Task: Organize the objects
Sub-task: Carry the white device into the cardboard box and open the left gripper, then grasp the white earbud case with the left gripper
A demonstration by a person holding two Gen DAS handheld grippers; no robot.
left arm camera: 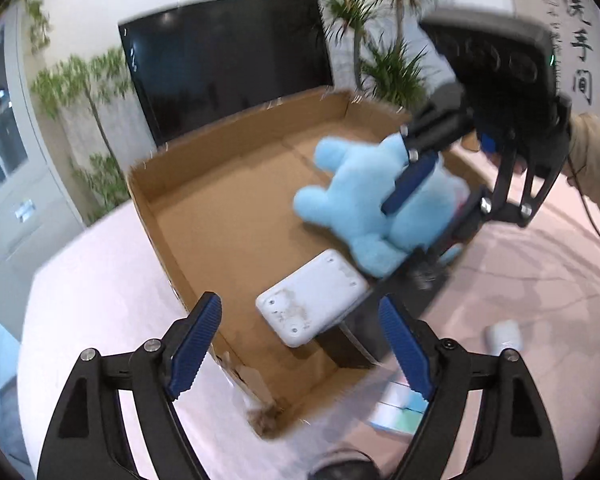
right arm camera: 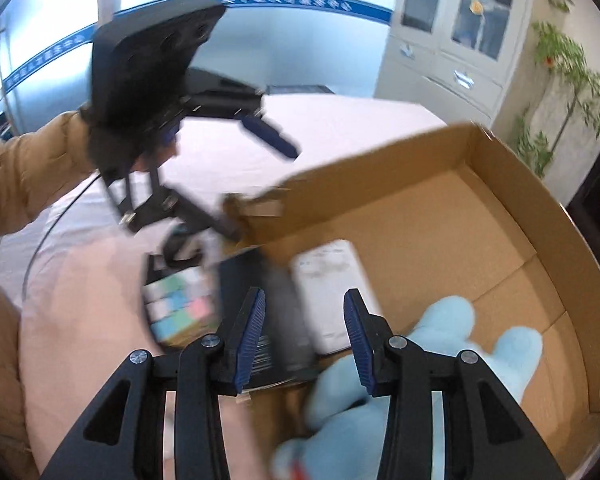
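In the left wrist view the left gripper [left arm camera: 300, 344] fills the bottom of the frame, jaws spread wide and holding nothing. Just above it, mid-frame, a shallow cardboard box [left arm camera: 148, 184] sits on the pink table [left arm camera: 100, 280]. A white rectangular device [left arm camera: 312, 304] lies near the box's lower corner. Right of centre, a light blue plush toy [left arm camera: 356, 204] lies in the box; the right gripper [left arm camera: 416, 216] appears to straddle it, though blur hides whether its fingers press it. A pastel-coloured carton [left arm camera: 400, 404] lies lower right.
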